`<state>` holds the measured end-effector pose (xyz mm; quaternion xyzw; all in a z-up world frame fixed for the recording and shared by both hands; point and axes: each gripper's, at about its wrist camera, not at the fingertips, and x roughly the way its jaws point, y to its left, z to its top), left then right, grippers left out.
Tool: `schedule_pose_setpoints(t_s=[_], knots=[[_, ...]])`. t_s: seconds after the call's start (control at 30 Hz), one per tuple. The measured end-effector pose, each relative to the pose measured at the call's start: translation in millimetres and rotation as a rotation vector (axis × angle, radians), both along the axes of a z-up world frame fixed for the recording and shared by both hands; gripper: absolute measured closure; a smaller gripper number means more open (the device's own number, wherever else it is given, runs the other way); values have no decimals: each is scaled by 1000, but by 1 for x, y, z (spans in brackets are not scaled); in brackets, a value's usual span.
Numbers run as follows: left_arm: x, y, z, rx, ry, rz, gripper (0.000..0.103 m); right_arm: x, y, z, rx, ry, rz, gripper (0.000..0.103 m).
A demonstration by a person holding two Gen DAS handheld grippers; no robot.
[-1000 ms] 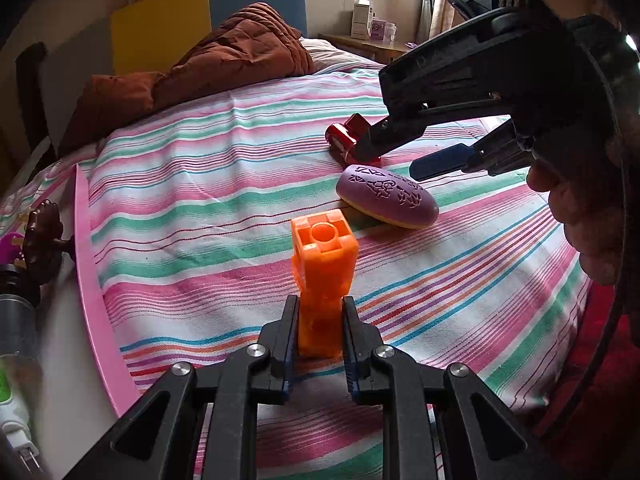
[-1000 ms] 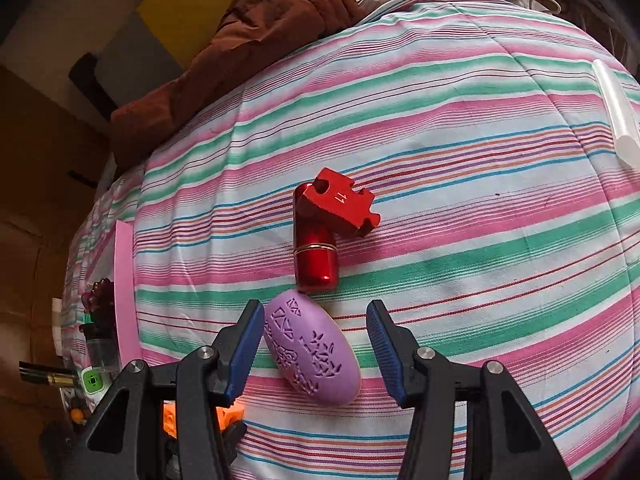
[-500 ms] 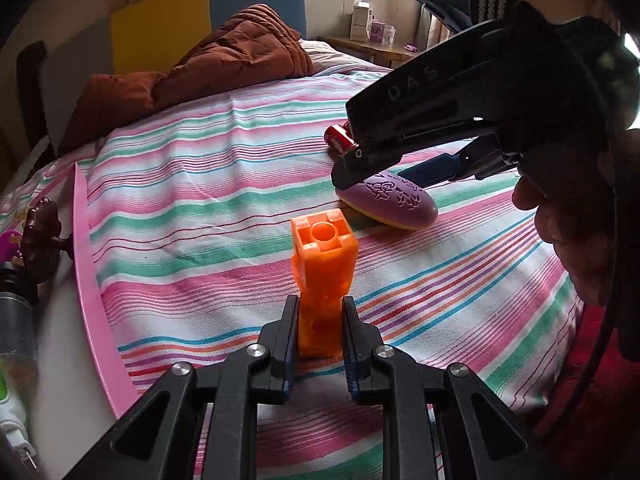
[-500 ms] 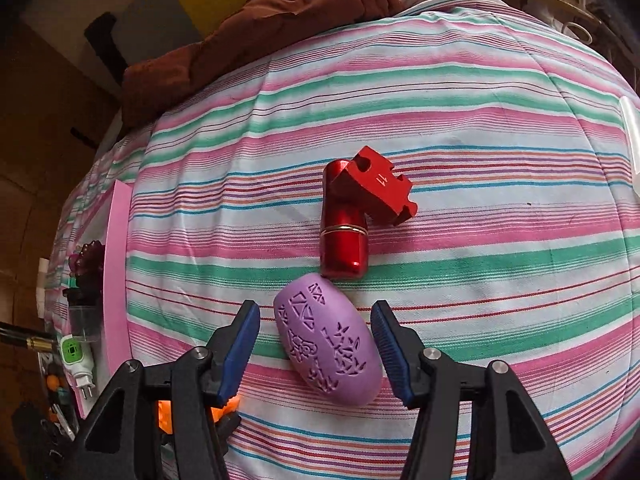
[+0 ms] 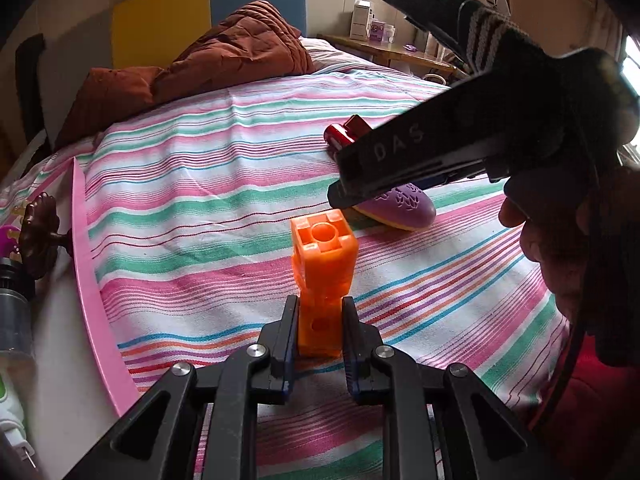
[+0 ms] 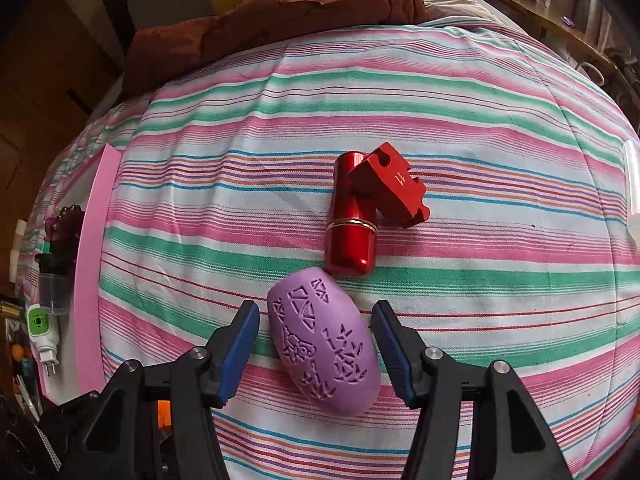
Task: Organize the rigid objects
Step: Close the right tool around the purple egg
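Note:
My left gripper [image 5: 320, 309] is shut on the lower half of an orange plastic block [image 5: 324, 256], held upright just above the striped bedspread [image 5: 200, 208]. Beyond it a purple egg-shaped piece with carved patterns [image 6: 324, 344] lies on the bed. My right gripper [image 6: 316, 314] points down over it, jaws opening; the blue pads [image 6: 240, 344] stand either side of the egg with small gaps. A red metal cylinder [image 6: 352, 236] touches the egg's far end. A red puzzle-shaped block [image 6: 392, 188] leans on the cylinder. In the left wrist view the right gripper's body hides part of the egg [image 5: 404, 208].
A brown quilt [image 5: 200, 68] is heaped at the bed's head. A pink strip [image 6: 90, 276] runs along the left bed edge, with a plug [image 6: 40, 324] and small bottles beside it. A wooden shelf [image 5: 400, 54] stands at the far right. A person's hand [image 5: 560, 248] grips the right tool.
The right gripper rolled and shifted towards the orange block, and its jaws widened a little around the purple egg. The left gripper and the orange block stayed still.

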<state>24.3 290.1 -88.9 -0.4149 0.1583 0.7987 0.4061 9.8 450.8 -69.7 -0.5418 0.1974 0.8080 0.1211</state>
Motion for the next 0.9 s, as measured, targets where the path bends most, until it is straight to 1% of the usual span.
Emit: schedule_pose_setpoints(t_s=[0.17, 0.27, 0.5, 0.57, 0.73, 0.83, 0.9], knots=[[2, -2, 2, 1, -16, 3, 84, -2, -17, -3, 127, -20, 82, 44], [4, -4, 3, -3, -10, 1, 84, 0, -16, -3, 134, -19, 86, 46], [12, -16, 9, 11, -52, -16, 84, 5, -12, -4, 115, 8, 90, 45], [17, -20, 14, 22, -62, -23, 84, 7, -14, -4, 130, 15, 99, 45], [29, -35, 33, 64, -57, -42, 84, 5, -17, -3, 159, 2, 120, 46], [31, -44, 43, 97, -64, -44, 84, 3, -19, -2, 177, 0, 136, 51], [32, -51, 49, 112, -70, -41, 84, 6, -21, -2, 185, 1, 142, 52]])
